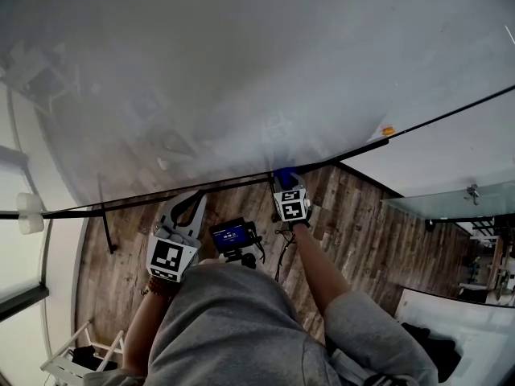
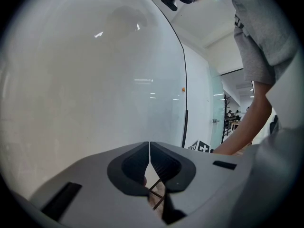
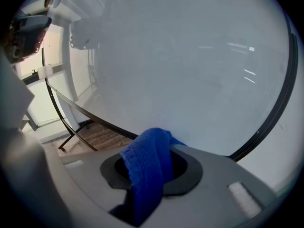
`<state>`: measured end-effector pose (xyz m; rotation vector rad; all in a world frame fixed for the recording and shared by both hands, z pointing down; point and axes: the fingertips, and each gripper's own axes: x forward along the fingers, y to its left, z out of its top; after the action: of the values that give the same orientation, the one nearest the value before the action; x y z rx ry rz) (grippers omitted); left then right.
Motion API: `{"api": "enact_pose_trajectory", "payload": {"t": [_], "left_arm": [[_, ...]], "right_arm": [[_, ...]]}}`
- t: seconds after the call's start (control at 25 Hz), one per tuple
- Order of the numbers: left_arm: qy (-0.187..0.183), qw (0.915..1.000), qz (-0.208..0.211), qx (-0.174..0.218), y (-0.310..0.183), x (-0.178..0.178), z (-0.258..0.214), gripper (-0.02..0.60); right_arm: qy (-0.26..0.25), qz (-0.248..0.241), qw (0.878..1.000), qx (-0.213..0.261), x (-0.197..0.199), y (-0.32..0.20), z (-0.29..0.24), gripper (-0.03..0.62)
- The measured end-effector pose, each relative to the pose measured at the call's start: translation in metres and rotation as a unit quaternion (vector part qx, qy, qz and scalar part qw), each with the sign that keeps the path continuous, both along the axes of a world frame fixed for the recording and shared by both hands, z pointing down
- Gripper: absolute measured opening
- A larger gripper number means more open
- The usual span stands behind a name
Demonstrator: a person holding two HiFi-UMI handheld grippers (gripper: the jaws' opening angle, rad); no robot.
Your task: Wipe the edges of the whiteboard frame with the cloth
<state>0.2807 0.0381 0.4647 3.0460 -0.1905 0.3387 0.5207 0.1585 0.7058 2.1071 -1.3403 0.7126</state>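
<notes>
My right gripper (image 3: 152, 167) is clamped on the blue cloth (image 3: 147, 170). The cloth comes up between the two jaws, folds over the front of them and hangs down on the near side. In the head view its blue top sits right at the black frame (image 1: 225, 185) on the lower edge of the whiteboard (image 1: 241, 71), about in the middle of the length that I can see. In the right gripper view the fold seems to lie against the white surface just above this edge, but I cannot say surely that it presses there.

My left gripper (image 2: 149, 151) holds nothing. Its dark pads stand together, with only a thin line between them, and it points at the board from lower down. In the head view it is to the left of the other gripper, below the frame and apart from it.

The board is large and mostly clean, with pale grey marks on its left part. A small orange object (image 1: 388, 131) is on the surface near the frame, well to the right of the cloth. Under the frame I see a wooden floor (image 1: 362, 223) and a thin black stand leg (image 1: 105, 215) at the left. A small device with a lit screen (image 1: 233, 234) sits between my two arms — close to my grey shirt (image 1: 233, 328).
</notes>
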Motion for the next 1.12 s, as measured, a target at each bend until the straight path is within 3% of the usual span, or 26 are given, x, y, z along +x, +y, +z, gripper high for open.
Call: {"api": "enact_pose_trajectory", "payload": {"t": [1.12], "left_arm": [[-0.008, 0.9999, -0.009, 0.008, -0.028, -0.032, 0.006, 0.015]], "right_arm": [[0.009, -0.004, 1.000, -0.022, -0.028, -0.017, 0.000, 0.114]]}}
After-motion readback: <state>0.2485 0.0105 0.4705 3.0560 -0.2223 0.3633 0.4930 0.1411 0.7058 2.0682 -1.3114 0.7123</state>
